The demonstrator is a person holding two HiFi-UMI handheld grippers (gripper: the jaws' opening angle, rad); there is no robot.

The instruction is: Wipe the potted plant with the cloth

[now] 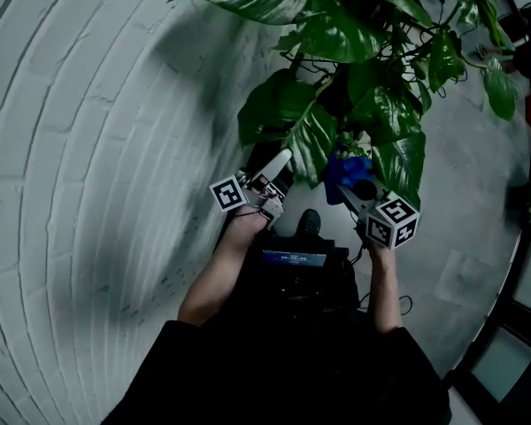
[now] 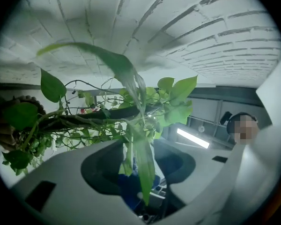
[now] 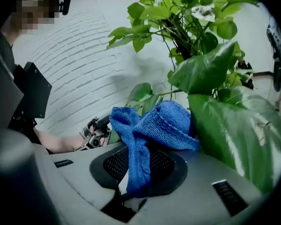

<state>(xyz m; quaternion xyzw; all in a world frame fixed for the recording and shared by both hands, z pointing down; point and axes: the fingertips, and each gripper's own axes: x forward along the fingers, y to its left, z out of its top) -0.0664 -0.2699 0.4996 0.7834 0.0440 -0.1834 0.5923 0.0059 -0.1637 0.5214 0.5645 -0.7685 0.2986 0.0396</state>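
The blue cloth is bunched against the potted plant's lower leaves, pinched in the right gripper's closed jaws. The left gripper's jaws stand partly apart around a hanging leaf, seemingly not squeezing it.

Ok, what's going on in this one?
A person is working on a leafy plant with a gripper in each hand. The right gripper is clamped on a blue cloth, which is bunched up next to a large leaf. Whether the two touch is unclear. The left gripper has a long hanging leaf between its jaws, which stand apart without pinching it.
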